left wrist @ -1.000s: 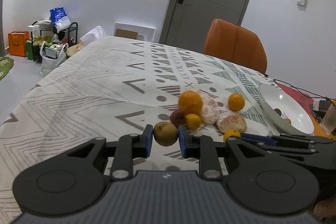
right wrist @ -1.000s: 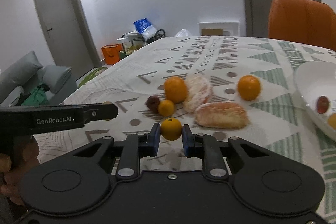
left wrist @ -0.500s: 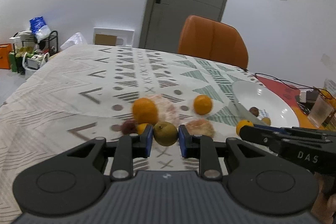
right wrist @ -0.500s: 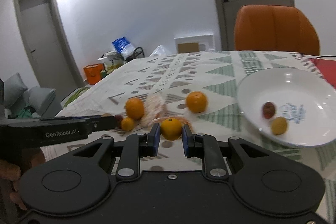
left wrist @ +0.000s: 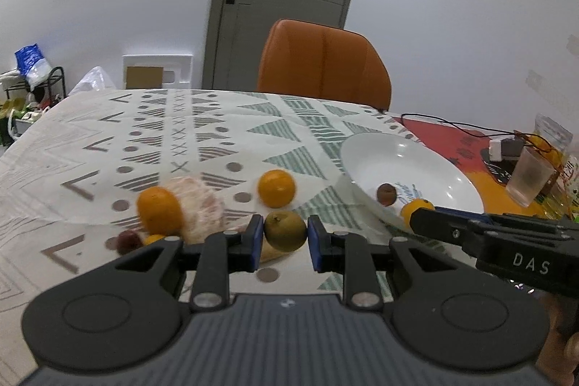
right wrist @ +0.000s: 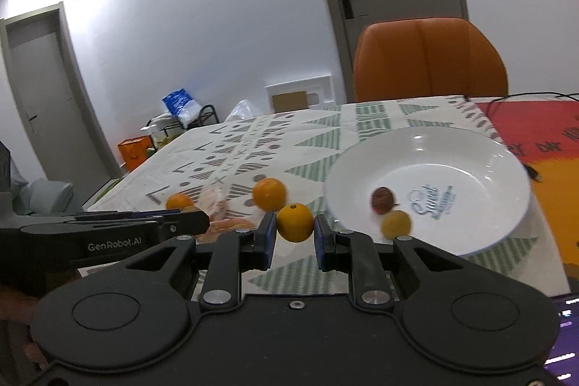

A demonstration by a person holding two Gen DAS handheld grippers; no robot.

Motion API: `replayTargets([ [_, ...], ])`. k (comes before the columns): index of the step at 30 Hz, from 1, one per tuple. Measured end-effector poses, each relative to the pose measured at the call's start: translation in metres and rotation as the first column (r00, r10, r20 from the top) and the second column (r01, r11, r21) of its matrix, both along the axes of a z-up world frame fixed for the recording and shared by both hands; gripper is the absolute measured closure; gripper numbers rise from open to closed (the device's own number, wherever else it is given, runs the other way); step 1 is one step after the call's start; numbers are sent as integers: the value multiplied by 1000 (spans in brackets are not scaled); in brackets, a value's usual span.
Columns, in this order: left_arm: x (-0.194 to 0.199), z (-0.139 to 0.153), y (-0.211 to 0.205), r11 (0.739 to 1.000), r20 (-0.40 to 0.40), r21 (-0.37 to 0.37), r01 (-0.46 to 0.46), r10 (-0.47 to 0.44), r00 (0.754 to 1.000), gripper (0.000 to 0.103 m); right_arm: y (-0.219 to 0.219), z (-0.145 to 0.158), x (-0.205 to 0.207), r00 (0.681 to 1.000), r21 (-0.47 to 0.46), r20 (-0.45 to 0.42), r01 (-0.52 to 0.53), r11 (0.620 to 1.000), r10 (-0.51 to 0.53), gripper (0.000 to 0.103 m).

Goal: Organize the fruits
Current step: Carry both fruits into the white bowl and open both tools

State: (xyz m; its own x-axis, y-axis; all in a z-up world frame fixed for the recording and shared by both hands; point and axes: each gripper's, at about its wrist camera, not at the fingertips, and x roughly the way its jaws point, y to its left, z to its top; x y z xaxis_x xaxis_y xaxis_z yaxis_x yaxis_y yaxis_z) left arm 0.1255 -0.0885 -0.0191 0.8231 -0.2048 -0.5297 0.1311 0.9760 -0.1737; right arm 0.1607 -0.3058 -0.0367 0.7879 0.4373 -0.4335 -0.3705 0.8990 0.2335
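**A:** Left wrist view: your left tool (left wrist: pixel 285 237) is clamped on a brownish-green fruit (left wrist: pixel 285 229), blue pads pressing both its sides, carried above the patterned counter (left wrist: pixel 202 132). What lies around the white bowl (left wrist: pixel 427 165)?

**B:** Left of the bowl, an orange (left wrist: pixel 276 188) sits alone on the cloth. Further left of the bowl lie a second orange (left wrist: pixel 159 210), a pale peeled citrus (left wrist: pixel 202 205) touching it, and a small dark red fruit (left wrist: pixel 127 240) at the near edge of that cluster. Inside the bowl rests a brown-red fruit (left wrist: pixel 386 194). Your right tool (left wrist: pixel 421 223) crosses in front of the bowl's near rim, gripping a small orange (left wrist: pixel 416 207).

**A:** And from the right wrist view?

**B:** Your right tool (right wrist: pixel 296 227) holds that small orange (right wrist: pixel 295 222) tight between its pads, just left of the bowl (right wrist: pixel 470 151) and slightly nearer than its rim. In the bowl, a reddish fruit (right wrist: pixel 382 199) and a yellow fruit (right wrist: pixel 397 223) lie touching, beside blue lettering. Left of the bowl, one orange (right wrist: pixel 269 193) sits on the counter (right wrist: pixel 289 147); your left tool (right wrist: pixel 195 217) reaches in further left, its grip hidden from this side. An orange chair (right wrist: pixel 430 60) stands behind the bowl, past the counter's far edge.
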Motion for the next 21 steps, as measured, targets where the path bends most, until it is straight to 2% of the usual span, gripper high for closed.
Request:
replayTargets([
  [21, 39, -1, -62, 994, -4, 36, 104, -104, 995, 78, -56, -14, 14, 984, 21, -10, 178, 984, -177, 82],
])
